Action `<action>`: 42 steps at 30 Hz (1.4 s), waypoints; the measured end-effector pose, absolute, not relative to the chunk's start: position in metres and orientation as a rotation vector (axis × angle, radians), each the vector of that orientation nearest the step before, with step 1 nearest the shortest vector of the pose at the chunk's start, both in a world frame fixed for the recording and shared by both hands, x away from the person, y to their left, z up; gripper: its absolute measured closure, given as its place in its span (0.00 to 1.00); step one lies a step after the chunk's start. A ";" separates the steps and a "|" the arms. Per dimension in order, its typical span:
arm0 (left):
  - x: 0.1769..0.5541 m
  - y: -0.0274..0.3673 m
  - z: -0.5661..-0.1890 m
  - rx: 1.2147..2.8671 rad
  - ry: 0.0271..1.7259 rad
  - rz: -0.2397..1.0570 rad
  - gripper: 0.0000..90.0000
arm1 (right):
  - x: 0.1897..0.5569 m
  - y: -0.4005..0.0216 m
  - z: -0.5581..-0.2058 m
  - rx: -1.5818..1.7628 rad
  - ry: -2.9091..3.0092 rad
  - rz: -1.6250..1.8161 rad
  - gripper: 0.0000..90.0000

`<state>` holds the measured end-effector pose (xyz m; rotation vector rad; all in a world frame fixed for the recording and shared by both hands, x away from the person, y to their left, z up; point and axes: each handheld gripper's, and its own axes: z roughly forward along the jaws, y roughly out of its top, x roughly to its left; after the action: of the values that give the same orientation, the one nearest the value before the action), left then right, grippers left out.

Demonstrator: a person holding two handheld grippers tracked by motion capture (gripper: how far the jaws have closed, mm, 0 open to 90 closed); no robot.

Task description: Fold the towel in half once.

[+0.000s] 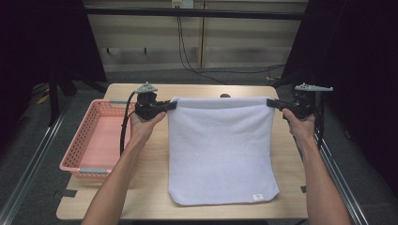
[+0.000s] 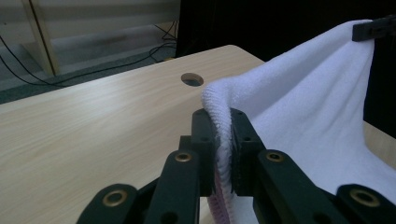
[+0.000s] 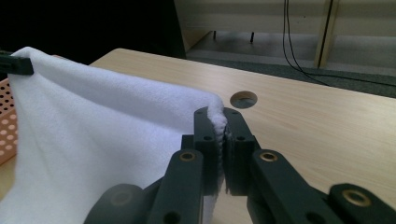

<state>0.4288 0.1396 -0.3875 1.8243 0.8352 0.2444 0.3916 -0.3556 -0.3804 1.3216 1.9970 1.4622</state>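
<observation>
the left tool (image 1: 172, 106) and right tool (image 1: 271, 102) each clamp a far corner of the white towel (image 1: 220, 150) (lifted taut between them); its near edge seemingly rests on the worktop (image 1: 141, 197), pink basket (image 1: 96, 136) at nine o'clock.
</observation>
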 end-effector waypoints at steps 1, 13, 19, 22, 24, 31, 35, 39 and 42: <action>0.426 0.141 -0.389 1.820 0.835 0.239 0.92 | 0.390 -0.354 -0.380 1.313 2.005 1.465 0.95; 0.374 0.146 -0.391 1.772 0.770 0.195 0.92 | 0.333 -0.361 -0.383 1.197 2.065 1.511 0.95; 0.346 0.145 -0.399 1.783 0.729 0.169 0.91 | 0.311 -0.367 -0.392 1.192 2.091 1.506 0.95; 0.332 0.148 -0.403 1.792 0.710 0.176 0.91 | 0.299 -0.368 -0.399 1.182 2.101 1.527 0.95; 0.321 0.150 -0.410 1.803 0.705 0.154 0.91 | 0.288 -0.369 -0.404 1.169 2.120 1.532 0.95; 0.289 0.151 -0.440 1.893 0.697 0.097 0.91 | 0.250 -0.361 -0.432 1.176 2.221 1.490 0.94; 0.272 0.155 -0.458 1.950 0.688 0.017 0.89 | 0.228 -0.361 -0.447 1.195 2.276 1.452 0.90; 0.259 0.153 -0.475 2.045 0.686 -0.022 0.87 | 0.212 -0.363 -0.464 1.216 2.344 1.421 0.85; 0.249 0.153 -0.480 2.086 0.676 -0.038 0.82 | 0.201 -0.364 -0.473 1.225 2.383 1.421 0.83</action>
<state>0.2487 0.1527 -0.4800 2.0859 0.6760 -0.0378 0.2014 -0.3643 -0.4728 1.2254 2.3826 1.4208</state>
